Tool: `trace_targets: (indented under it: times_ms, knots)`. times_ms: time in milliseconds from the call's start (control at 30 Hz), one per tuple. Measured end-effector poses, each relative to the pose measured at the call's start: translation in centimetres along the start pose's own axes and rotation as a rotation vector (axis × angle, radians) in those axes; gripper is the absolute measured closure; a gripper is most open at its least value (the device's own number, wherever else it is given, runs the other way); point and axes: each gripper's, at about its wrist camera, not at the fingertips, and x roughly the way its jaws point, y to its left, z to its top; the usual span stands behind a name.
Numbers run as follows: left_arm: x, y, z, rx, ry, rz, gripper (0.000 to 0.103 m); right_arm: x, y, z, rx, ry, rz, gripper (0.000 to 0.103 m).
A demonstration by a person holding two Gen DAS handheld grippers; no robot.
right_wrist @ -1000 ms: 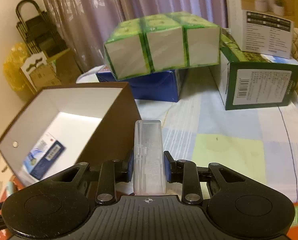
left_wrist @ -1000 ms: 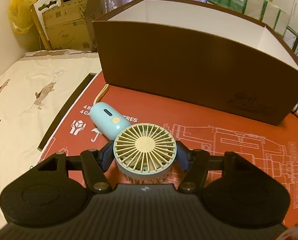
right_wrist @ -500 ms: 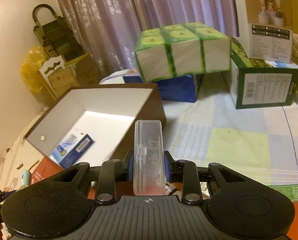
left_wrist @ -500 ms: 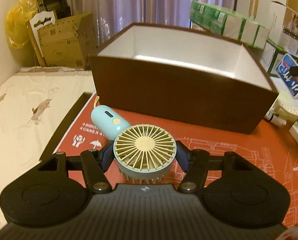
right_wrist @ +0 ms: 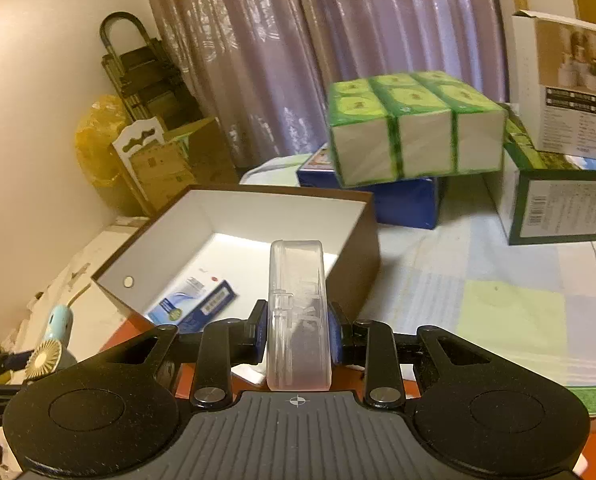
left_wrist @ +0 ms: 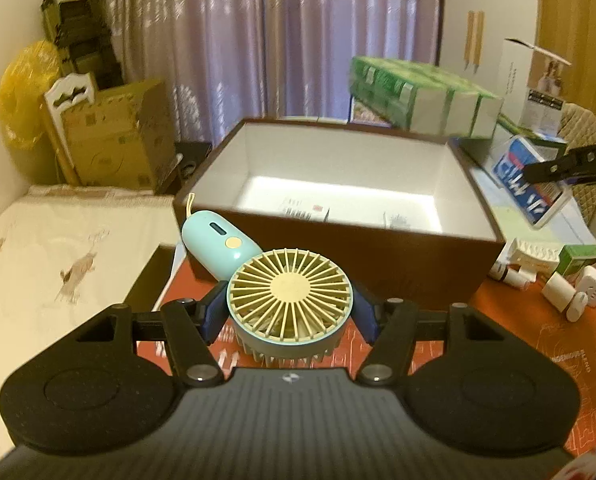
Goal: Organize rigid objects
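A small hand fan [left_wrist: 290, 289] with a cream grille and a pale blue handle sits between the blue pads of my left gripper [left_wrist: 290, 314], which is shut on its round head. Just beyond it stands a brown box [left_wrist: 417, 276] with a white inside, its front wall close to the fan. My right gripper [right_wrist: 296, 336] is shut on a clear plastic case [right_wrist: 296, 300] that stands upright, held over the near right corner of the same brown box [right_wrist: 361, 248]. A blue and white carton [right_wrist: 194, 304] lies on the box floor. The fan [right_wrist: 46, 356] shows at lower left.
Small white items [left_wrist: 557, 284] lie on the red mat [left_wrist: 537, 340] right of the box. Green tissue packs [right_wrist: 413, 128] and cartons [right_wrist: 557, 208] stand behind on a checked cloth. Cardboard and a yellow bag [left_wrist: 22, 104] lean at the back left. A patterned sheet [left_wrist: 58, 248] lies left.
Both grippers have risen with their loads. The left view now looks over the front wall into the box. The right gripper has shifted so that more of the box's inside shows.
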Motion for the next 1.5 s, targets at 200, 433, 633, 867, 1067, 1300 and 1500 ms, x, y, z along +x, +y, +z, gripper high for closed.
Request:
trace_targets:
  times_ms: [200,433,633,867,1067,1300,1500]
  knots:
    - [0.9,-0.4,2.2,0.052,-0.026,-0.029,0.043,0.7,1.9,0.5,-0.014,-0.002,0.024,0.076]
    - [2.8,-1.1,4.7,0.109,-0.052,-0.09,0.043,1.8,3.6,0.8,-0.021,0.002,0.033,0.076]
    - [5.0,-1.9,6.5,0.149,-0.06,-0.153,0.043,3.1,4.0,1.0,-0.005,0.013,0.017,0.076]
    - [7.6,-2.6,7.9,0.189,-0.048,-0.226,0.043,4.5,4.3,1.0,0.016,0.027,-0.018,0.076]
    - [10.2,-3.2,8.6,0.24,-0.006,-0.285,0.043,6.0,4.6,1.0,0.038,0.04,-0.048,0.076]
    - [13.4,-3.3,8.8,0.296,0.056,-0.355,0.043,8.2,4.9,0.9,0.068,0.067,-0.096,0.076]
    - [15.6,-3.4,9.3,0.347,0.096,-0.419,0.043,9.7,5.2,0.7,0.086,0.088,-0.153,0.076]
